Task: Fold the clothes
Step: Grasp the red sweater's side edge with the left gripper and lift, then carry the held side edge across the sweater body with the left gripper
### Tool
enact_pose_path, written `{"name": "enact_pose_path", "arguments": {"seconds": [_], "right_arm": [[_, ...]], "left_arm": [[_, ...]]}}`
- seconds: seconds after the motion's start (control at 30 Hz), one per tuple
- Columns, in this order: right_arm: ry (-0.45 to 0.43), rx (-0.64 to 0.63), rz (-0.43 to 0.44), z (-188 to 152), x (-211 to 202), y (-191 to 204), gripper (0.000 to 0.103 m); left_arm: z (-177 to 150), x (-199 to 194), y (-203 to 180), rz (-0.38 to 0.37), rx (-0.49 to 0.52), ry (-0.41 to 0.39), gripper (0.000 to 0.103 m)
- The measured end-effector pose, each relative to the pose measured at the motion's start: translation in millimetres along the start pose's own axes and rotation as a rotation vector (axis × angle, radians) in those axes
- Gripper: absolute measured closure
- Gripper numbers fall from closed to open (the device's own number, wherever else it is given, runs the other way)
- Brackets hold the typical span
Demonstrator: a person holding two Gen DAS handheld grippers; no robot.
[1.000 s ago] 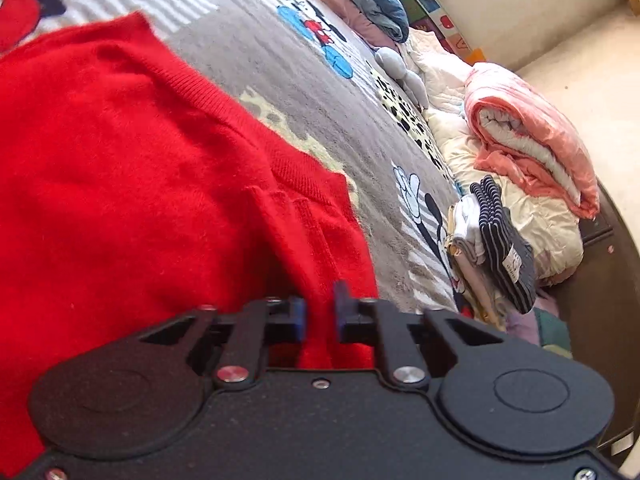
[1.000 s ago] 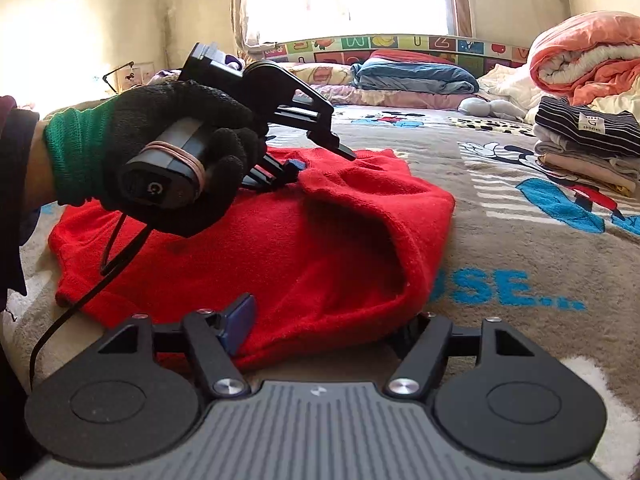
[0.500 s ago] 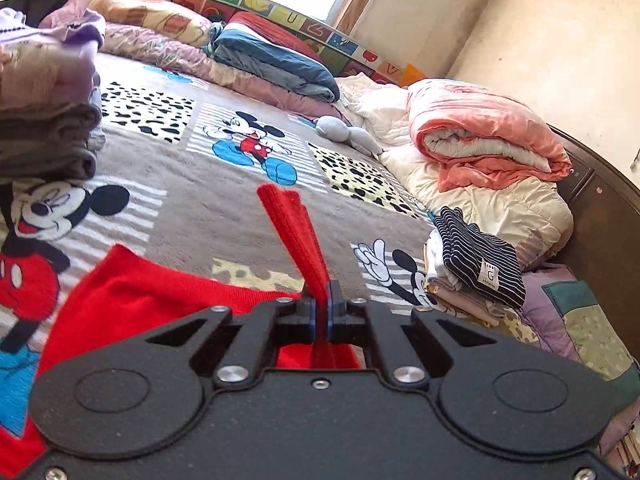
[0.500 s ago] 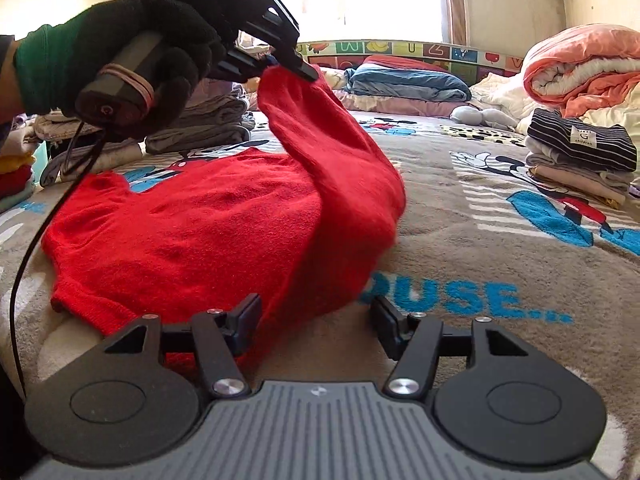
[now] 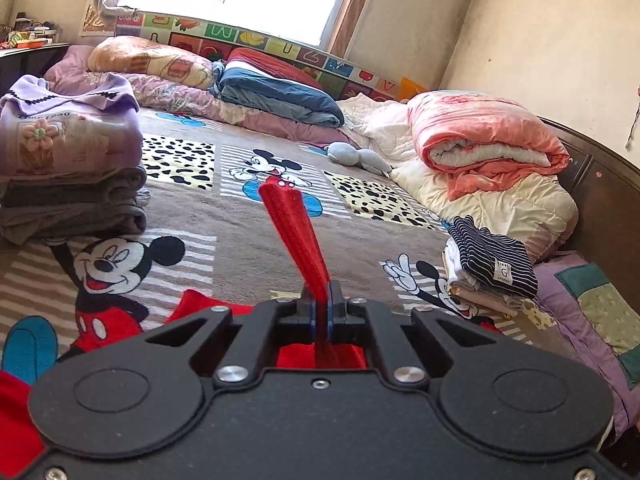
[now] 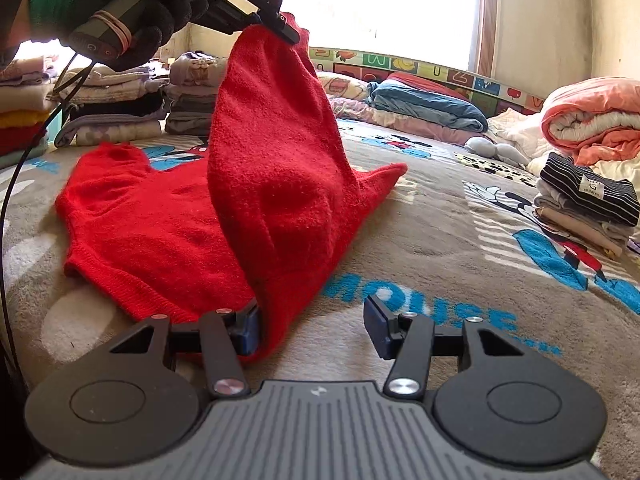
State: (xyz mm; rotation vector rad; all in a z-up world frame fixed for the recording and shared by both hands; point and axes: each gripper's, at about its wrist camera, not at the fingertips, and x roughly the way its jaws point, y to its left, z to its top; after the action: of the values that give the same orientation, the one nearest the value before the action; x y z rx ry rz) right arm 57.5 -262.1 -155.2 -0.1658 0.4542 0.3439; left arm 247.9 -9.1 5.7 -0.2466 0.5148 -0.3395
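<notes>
A red knit sweater [image 6: 168, 224] lies on the cartoon-mouse blanket [image 6: 460, 248]. My left gripper [image 5: 320, 312] is shut on a ribbed edge of the red sweater [image 5: 294, 236], which sticks up past the fingertips. In the right wrist view, a gloved hand [image 6: 116, 4] holds that left gripper [image 6: 286, 32] high, so one side of the sweater hangs from it like a tent. My right gripper [image 6: 314, 330] is open low over the blanket. Its left pad [image 6: 248, 330] touches the sweater's hanging lower corner; its right pad stands over bare blanket.
Folded clothes are stacked at the left [image 5: 72, 168] and at the back left [image 6: 120, 112]. A striped folded pile [image 5: 492, 268] sits at the right, near a rolled pink quilt [image 5: 488, 148]. Pillows and a blue blanket [image 5: 280, 96] line the headboard.
The left gripper shut on the sweater's edge and rose, pulling that side up off the bed. The right gripper stayed low and open, and the hanging corner now meets its left pad.
</notes>
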Motion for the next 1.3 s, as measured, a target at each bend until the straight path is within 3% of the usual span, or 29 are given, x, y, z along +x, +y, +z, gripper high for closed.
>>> {"name": "enact_pose_path", "arguments": {"seconds": [0.2, 0.4, 0.57, 0.87, 1.03, 1.3], "right_arm": [[-0.004, -0.042, 0.004, 1, -2, 4, 0.050], [-0.016, -0.108, 0.019, 2, -7, 14, 0.051], [-0.018, -0.154, 0.022, 2, -8, 21, 0.051], [-0.020, -0.212, 0.032, 0, -10, 28, 0.052], [-0.015, -0.228, 0.039, 0, -12, 29, 0.052], [-0.016, -0.261, 0.055, -2, -17, 31, 0.056]], "left_arm": [[-19, -15, 34, 0.064, -0.016, -0.004, 0.101], [-48, 3, 75, 0.151, -0.050, 0.067, 0.101], [-53, -6, 81, 0.125, -0.079, 0.041, 0.101], [-27, -28, 65, 0.061, -0.027, -0.040, 0.101], [-37, -36, 75, 0.073, -0.055, -0.064, 0.101], [-61, -6, 104, 0.149, -0.103, 0.021, 0.101]]}}
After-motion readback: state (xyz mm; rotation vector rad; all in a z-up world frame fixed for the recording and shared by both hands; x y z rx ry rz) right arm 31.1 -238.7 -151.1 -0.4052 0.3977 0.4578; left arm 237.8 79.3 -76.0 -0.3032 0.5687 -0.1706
